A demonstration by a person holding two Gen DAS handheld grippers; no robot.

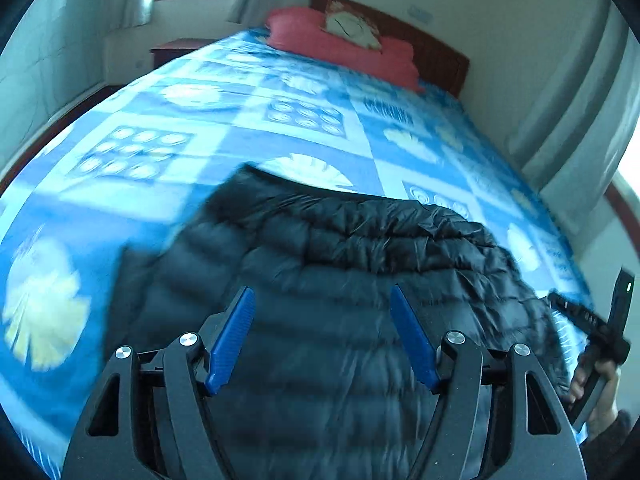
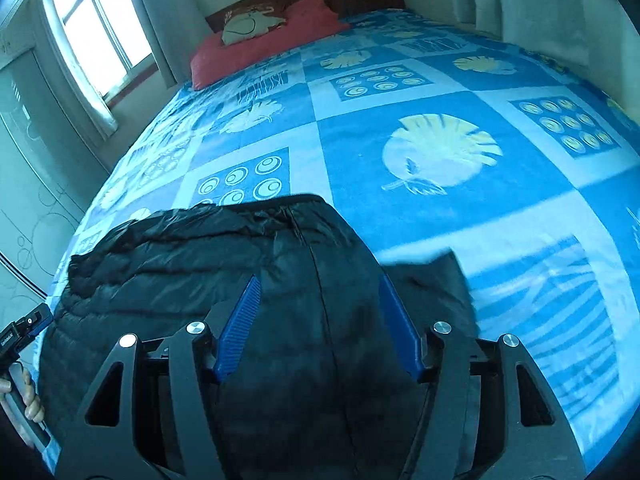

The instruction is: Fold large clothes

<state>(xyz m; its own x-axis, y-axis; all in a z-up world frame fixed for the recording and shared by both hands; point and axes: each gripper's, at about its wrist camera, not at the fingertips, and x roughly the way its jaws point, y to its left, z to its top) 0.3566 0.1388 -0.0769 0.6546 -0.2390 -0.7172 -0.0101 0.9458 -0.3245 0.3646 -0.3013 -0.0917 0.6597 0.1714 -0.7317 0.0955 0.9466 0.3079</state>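
A black quilted puffer jacket point(image 1: 360, 240) lies spread on the near part of a bed with a blue patterned bedspread point(image 1: 240, 120). My left gripper point(image 1: 321, 291) hovers above the jacket's body; its blue pads point(image 1: 236, 332) stand well apart and nothing is pressed between them. In the right wrist view the jacket point(image 2: 200, 256) shows its zipper seam running down the middle. My right gripper point(image 2: 320, 279) hangs over that seam, open, its pads point(image 2: 400, 328) clear of the fabric. A flap of the jacket point(image 2: 432, 280) sticks out to the right.
A red pillow point(image 1: 340, 44) with a pale cushion point(image 2: 250, 26) lies at the wooden headboard point(image 1: 432, 48). Curtains point(image 1: 568, 120) and a window point(image 2: 92, 28) flank the bed. A hand on the right gripper's handle point(image 1: 596, 372) shows at the right edge, and the other hand point(image 2: 28, 396) at the left edge.
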